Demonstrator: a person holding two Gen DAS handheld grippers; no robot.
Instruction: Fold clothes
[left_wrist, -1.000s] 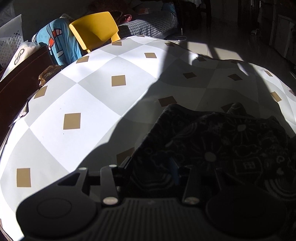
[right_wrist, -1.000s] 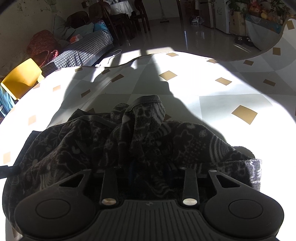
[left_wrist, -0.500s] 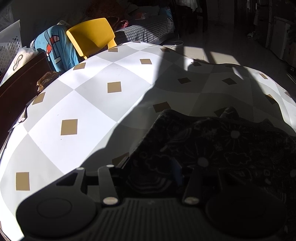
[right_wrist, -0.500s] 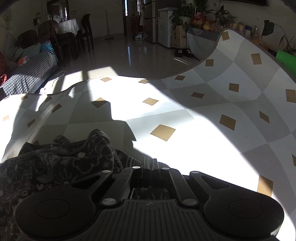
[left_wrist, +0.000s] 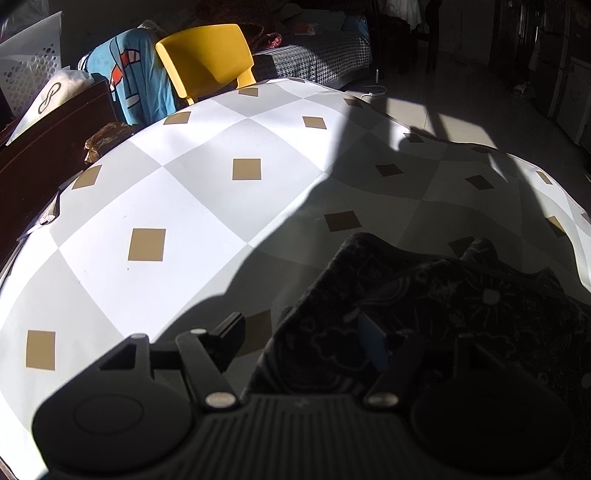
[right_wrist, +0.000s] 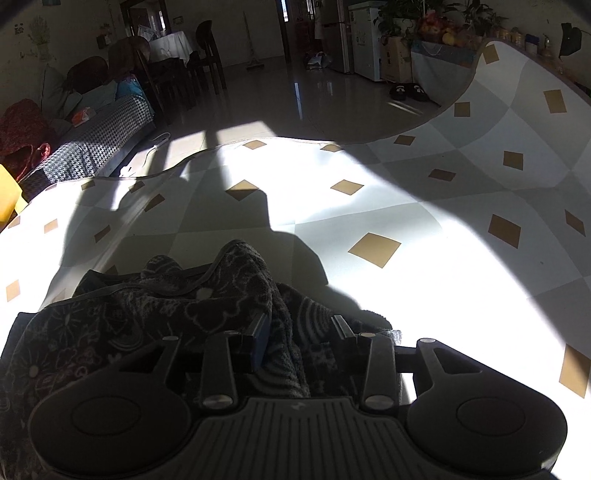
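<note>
step: regrasp dark garment (right_wrist: 192, 314) | left hand-held gripper (left_wrist: 306, 332) jaws just widened, cloth edge between, unpinched | right hand-held gripper (right_wrist: 299, 325) just widened, loose fold between | tip: pinch hems evenly on counter (left_wrist: 184, 206)

Both tools, left (left_wrist: 301, 338) and right (right_wrist: 301, 334), have just been opening.

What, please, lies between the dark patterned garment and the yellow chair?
Only bare checked tablecloth, part sunlit and part shadowed, separates the dark patterned garment from the yellow chair; the left wrist view shows it.
</note>
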